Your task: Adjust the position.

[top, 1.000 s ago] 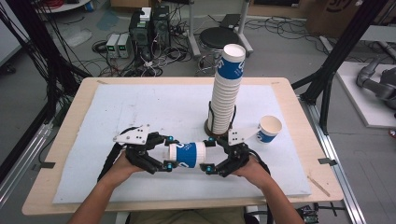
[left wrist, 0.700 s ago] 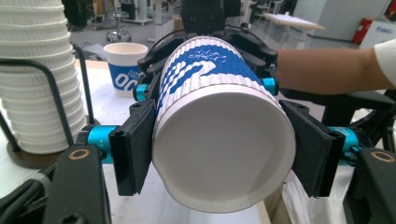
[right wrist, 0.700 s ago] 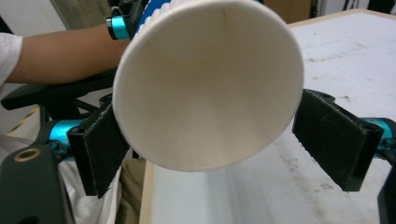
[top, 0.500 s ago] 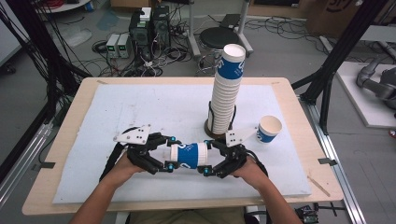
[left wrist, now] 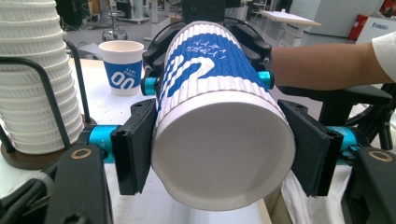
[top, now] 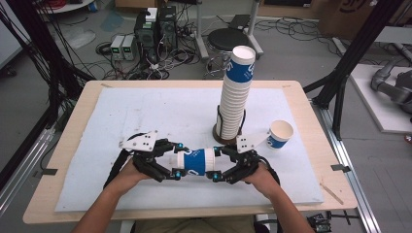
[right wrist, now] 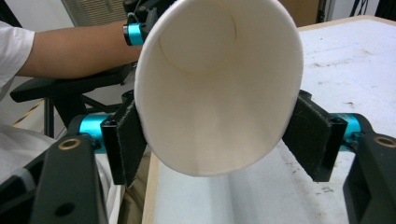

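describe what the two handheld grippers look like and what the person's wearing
Both the left gripper and right gripper are black frames with cyan fittings, flat black jaw pads, a grey three-cornered plate on top and a black trailing cable. The person wears a white short sleeve.

Cup stack (top: 235, 97) and lone cup (top: 280, 134) crowd the mat's (top: 145, 111) right; left and far-left mat open.
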A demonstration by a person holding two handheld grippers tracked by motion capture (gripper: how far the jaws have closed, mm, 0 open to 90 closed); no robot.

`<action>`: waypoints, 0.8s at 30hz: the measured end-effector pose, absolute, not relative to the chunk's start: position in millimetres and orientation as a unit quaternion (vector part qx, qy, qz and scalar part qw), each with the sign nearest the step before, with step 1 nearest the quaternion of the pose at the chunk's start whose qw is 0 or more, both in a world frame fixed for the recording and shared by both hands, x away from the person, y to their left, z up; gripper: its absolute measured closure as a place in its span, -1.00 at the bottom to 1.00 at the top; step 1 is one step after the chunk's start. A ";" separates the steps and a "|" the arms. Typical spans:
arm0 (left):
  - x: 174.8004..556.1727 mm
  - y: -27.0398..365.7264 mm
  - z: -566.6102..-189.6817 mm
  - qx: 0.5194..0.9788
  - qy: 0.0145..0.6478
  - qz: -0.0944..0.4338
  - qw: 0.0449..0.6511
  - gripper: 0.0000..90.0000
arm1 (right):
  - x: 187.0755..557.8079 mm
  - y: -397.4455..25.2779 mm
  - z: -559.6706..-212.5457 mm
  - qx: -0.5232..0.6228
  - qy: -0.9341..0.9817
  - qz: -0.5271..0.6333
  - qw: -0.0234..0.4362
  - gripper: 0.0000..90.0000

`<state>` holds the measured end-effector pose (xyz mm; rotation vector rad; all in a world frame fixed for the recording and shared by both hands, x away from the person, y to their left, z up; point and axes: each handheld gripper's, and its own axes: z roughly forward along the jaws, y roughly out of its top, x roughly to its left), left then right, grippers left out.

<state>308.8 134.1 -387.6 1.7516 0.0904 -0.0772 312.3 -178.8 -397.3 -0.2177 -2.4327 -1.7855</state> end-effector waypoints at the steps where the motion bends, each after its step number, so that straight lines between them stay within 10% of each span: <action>1: 308.9 134.0 -387.9 0.770 0.042 -0.034 0.636 -0.30 | 312.4 -179.1 -397.1 -0.072 -0.802 -0.590 0.057 -0.35; 24: 307.4 138.5 -367.8 0.807 0.088 0.017 0.584 -0.71 | 316.5 -192.2 -382.6 -0.085 -0.840 -0.536 0.020 -0.32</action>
